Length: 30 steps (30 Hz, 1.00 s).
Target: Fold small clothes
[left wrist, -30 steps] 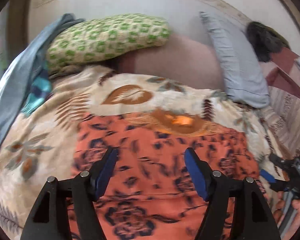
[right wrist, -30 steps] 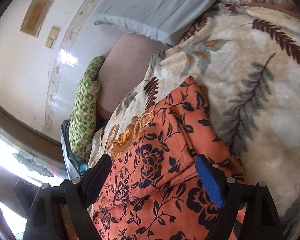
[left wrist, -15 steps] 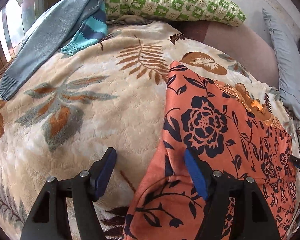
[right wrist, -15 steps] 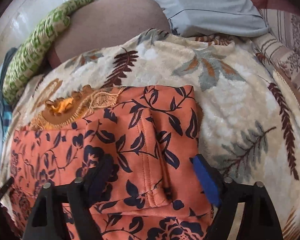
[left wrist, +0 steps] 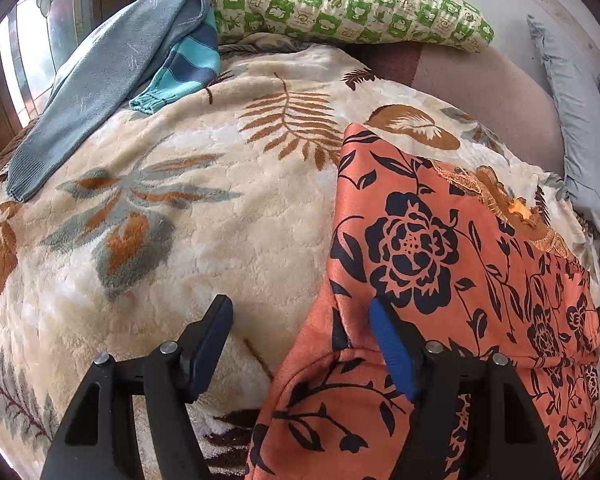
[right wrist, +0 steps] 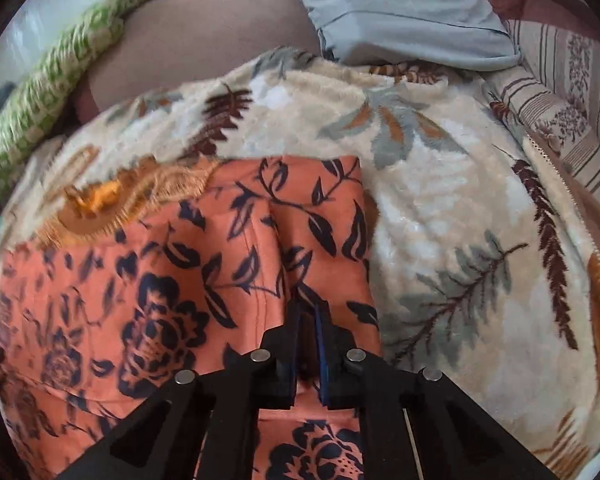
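An orange garment with dark blue flowers [left wrist: 440,248] lies spread on a cream leaf-patterned blanket [left wrist: 204,216]; it also shows in the right wrist view [right wrist: 204,272]. My left gripper [left wrist: 300,340] is open, low over the garment's left edge, with one finger over the blanket and the blue-padded finger over the cloth. My right gripper [right wrist: 306,320] is shut, pinching a raised fold of the orange garment near its right edge.
A green checked pillow [left wrist: 348,4] and a grey-blue sweater with a striped teal sleeve [left wrist: 112,72] lie at the head of the bed. A pale blue pillow [right wrist: 400,12] and a striped bedsheet [right wrist: 560,92] lie to the right.
My right gripper has closed on a fold of the orange garment. My left gripper swung left to the garment's left edge a second ago and has barely moved since, staying open.
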Tool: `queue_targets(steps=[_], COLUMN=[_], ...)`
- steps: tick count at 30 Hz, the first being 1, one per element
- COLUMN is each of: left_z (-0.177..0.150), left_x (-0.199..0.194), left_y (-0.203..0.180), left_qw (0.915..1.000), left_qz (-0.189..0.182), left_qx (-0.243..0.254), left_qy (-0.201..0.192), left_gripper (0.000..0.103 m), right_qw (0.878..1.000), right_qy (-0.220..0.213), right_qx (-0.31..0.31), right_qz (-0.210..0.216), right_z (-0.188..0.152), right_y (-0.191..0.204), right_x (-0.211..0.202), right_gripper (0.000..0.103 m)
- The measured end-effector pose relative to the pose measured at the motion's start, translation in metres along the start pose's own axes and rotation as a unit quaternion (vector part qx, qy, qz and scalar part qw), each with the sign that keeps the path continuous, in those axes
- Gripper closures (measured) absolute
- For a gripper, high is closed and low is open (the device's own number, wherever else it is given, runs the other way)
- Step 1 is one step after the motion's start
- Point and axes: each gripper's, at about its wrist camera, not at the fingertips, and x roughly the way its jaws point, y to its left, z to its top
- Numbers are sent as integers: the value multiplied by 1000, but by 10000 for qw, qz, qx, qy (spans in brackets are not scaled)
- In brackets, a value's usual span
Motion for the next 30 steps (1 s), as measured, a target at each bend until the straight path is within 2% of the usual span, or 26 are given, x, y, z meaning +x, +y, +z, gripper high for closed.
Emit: queue_targets(steps=[1,2,3,7,8,9,10,12,13,15,17,18,20,21,24,27,28,30], left_z=[1,2,3,5,5,5,4,1,-2,-5,-5,-6,-9,-9,-8,-6,-5,-5], left_x=[-2,-5,-10,-36,-37,-35,-29,-12,-3,6,2,2,6,5,3,-1,-3,-5], left_y=[0,0,0,-6,-10,-13,-18,-24,-26,-24,-24,-25,-27,-26,-24,-24,-25,-26], left_qw=[10000,9999,9996,9952,9945,9948,9957,9974,9977,9982,9983,9980,9974,9973,9976,9977,9974,9967], left_qz=[9,23,29,-51,-105,-157,-156,1,102,135,146,171,231,248,237,252,252,275], left_qx=[-18,-39,-51,97,177,274,380,574,617,579,529,572,662,666,623,564,579,625], left_qy=[-57,-143,-259,-971,-1025,-971,-827,-429,-252,-103,-193,-207,-166,-193,-183,-266,-343,-428], left_gripper=[32,32,32,32,32,31,31,31,31,31,31,31,30,29,28,28,28,28], right_qw=[9999,9995,9992,9988,9980,9968,9951,9931,9913,9850,9812,9785,9752,9782,9923,9942,9957,9984], right_qy=[-38,-98,-182,-5,147,333,530,470,374,42,-216,-197,424,489,160,-244,-357,-363], right_qx=[94,131,53,-497,-601,-695,-763,-934,-1080,-1425,-1527,-1567,-1564,-1424,-666,-416,-403,-441], right_qz=[137,276,342,45,-85,-203,-346,-540,-653,-967,-1157,-1329,-1505,-1430,-1036,-961,-758,-39], right_z=[7,14,20,34,33,31,26,22,22,21,20,18,11,9,13,23,25,28], right_y=[0,2,6,26,29,31,31,34,39,48,52,51,41,34,14,11,14,28], right_x=[-2,-3,-3,20,30,41,51,50,45,30,17,21,51,58,35,8,-1,-6], right_gripper=[47,27,17,18,19,25,60,75,87,98,99,99,97,97,94,93,93,90])
